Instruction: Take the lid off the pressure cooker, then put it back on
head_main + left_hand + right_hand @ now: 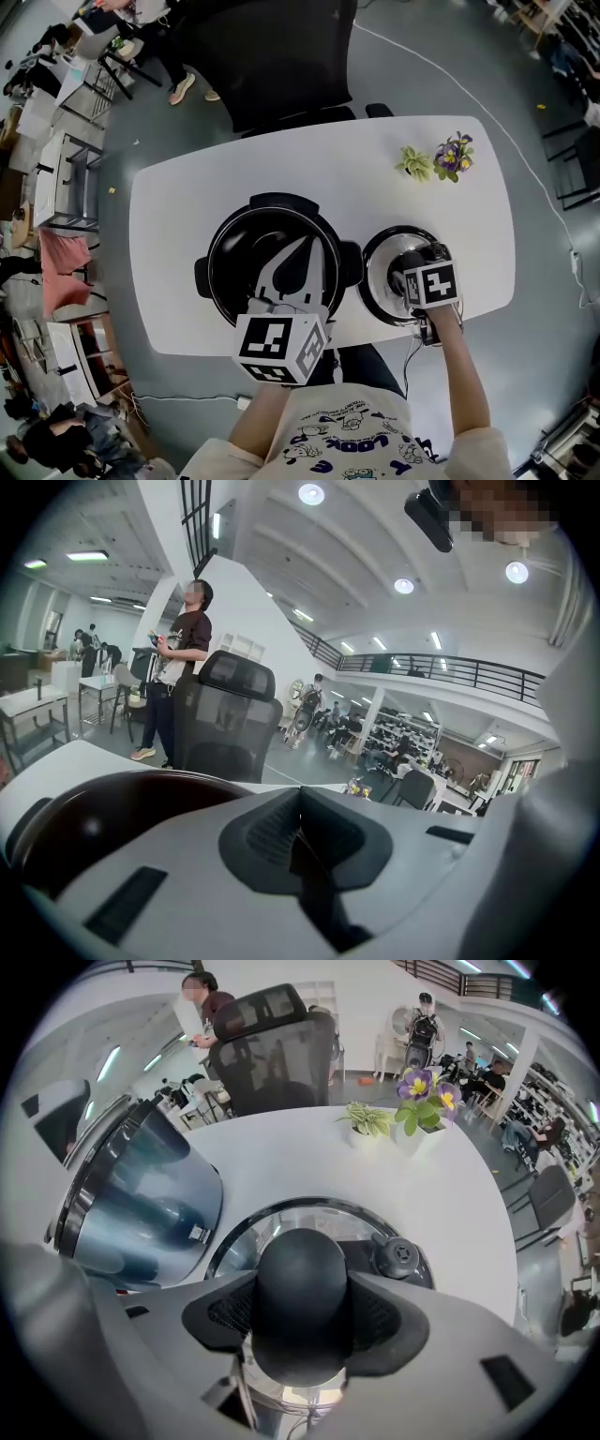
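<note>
White table [187, 192] | left gripper [302, 251] over cooker [216, 267] — jaws clenched | right gripper [302, 1324] pointing down — jaws grasping lid knob [302, 1288]

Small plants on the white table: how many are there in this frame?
2. A green leafy plant and a purple-and-yellow flowering plant stand side by side near the white oval table's far right edge. No others show in any view.

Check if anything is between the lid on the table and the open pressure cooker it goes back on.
Yes. The shut, empty left gripper hangs over the near side of the open round black pressure cooker, where the round silver metal lid with a black knob, gripped by the right gripper, must go.
</note>
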Demonstrator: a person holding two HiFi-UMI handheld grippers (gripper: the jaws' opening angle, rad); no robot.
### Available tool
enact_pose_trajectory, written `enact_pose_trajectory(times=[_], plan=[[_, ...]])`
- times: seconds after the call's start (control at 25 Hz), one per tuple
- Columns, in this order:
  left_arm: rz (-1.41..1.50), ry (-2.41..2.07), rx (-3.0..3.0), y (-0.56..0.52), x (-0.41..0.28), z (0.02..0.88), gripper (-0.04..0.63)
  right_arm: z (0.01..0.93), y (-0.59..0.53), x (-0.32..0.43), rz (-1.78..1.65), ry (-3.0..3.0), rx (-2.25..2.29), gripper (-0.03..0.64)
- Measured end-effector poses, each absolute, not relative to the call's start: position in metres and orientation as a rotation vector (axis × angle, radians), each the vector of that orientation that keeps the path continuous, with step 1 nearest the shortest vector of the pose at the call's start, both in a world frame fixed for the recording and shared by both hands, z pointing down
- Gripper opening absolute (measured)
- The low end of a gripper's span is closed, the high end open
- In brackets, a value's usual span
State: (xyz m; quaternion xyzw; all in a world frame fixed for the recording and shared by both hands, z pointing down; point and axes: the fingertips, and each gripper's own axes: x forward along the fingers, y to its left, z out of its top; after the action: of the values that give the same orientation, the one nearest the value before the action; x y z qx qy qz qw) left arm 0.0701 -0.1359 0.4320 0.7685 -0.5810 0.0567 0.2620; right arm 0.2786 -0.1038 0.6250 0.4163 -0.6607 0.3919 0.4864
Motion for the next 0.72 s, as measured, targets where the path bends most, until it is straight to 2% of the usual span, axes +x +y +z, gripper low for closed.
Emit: enact_pose_trajectory(times=[0.72], plan=[[0.15, -1.57, 2.072, -0.128, 0.068, 0.435, 0.014, 0.638, -0.092, 0.276, 0.89, -1.589, 1.053, 0.295]])
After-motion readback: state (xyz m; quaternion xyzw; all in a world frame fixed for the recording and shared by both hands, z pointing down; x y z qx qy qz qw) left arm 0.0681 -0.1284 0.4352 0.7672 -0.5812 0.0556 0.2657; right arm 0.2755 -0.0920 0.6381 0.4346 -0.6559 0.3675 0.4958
